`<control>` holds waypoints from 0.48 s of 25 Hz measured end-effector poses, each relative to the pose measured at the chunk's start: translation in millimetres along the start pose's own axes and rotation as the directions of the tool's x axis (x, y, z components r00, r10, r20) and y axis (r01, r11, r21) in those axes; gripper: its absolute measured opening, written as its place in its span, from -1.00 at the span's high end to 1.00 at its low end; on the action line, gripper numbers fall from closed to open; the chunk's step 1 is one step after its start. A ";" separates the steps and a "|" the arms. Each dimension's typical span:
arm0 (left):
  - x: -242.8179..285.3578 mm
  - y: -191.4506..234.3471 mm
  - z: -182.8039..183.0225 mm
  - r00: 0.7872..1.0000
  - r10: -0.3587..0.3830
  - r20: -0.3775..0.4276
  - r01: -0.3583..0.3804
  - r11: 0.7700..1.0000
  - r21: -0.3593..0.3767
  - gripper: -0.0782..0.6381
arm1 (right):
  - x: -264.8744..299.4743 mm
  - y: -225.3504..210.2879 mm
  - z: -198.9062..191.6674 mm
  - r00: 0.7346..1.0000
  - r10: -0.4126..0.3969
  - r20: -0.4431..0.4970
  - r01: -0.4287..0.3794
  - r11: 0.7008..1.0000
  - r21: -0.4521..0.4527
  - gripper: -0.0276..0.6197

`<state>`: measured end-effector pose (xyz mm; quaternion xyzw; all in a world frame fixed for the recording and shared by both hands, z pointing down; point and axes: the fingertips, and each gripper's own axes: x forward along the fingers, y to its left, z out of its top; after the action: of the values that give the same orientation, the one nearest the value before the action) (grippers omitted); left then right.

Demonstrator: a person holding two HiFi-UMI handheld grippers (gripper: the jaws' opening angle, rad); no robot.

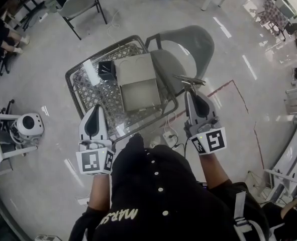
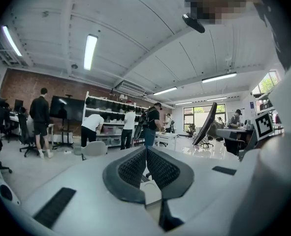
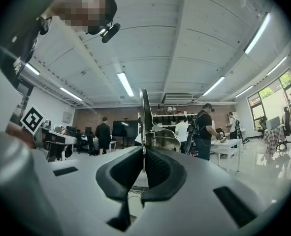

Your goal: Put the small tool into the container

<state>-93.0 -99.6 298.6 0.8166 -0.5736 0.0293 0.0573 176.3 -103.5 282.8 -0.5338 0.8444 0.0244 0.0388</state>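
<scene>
Lattice table [image 1: 90, 97]; grey chair [image 1: 191, 44] beside; folding chair [image 1: 80, 3] well apart.

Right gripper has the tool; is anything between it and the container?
Nothing visible does. The right gripper holds the small tool just right of the container on the table, with open space between them.

Open-plan lab or workshop: red brick end wall [image 2: 22, 85], white storage shelving [image 2: 108, 116], long ceiling strip lights [image 2: 90, 50], people [image 3: 204, 128] at white workbenches [image 3: 227, 143].
</scene>
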 end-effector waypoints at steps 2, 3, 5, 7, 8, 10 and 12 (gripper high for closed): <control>5.0 5.4 0.5 1.000 -0.003 0.000 0.003 1.000 -0.006 0.70 | 11.2 2.8 -3.1 1.000 0.010 -0.015 -0.010 1.000 -0.013 0.87; 7.1 8.2 -0.5 1.000 -0.002 -0.004 0.002 1.000 -0.012 0.70 | 16.2 4.9 -6.0 1.000 0.017 -0.026 -0.018 1.000 -0.022 0.87; 10.3 12.6 -4.0 1.000 0.000 -0.016 0.000 1.000 -0.024 0.70 | 24.6 9.5 -13.1 0.998 0.037 -0.051 -0.039 0.998 -0.040 0.87; 13.1 15.1 -6.9 1.000 -0.003 -0.028 0.002 0.999 -0.035 0.70 | 32.5 13.2 -21.2 0.995 0.057 -0.077 -0.062 0.996 -0.061 0.87; 14.5 16.4 -8.5 0.999 -0.005 -0.033 0.004 0.999 -0.040 0.70 | 37.0 14.9 -26.1 0.994 0.067 -0.090 -0.074 0.994 -0.076 0.87; 16.9 19.5 -13.5 0.999 -0.007 -0.045 0.005 0.999 -0.053 0.70 | 47.4 19.4 -36.3 0.990 0.091 -0.109 -0.102 0.989 -0.102 0.87; 16.3 21.3 -20.8 0.998 -0.007 -0.062 0.003 0.998 -0.067 0.70 | 58.5 25.3 -45.9 0.986 0.114 -0.120 -0.128 0.984 -0.119 0.87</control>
<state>-107.1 -119.3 322.4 0.8143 -0.5703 0.0355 0.1024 126.7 -149.1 323.1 -0.4832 0.8729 0.0500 -0.0447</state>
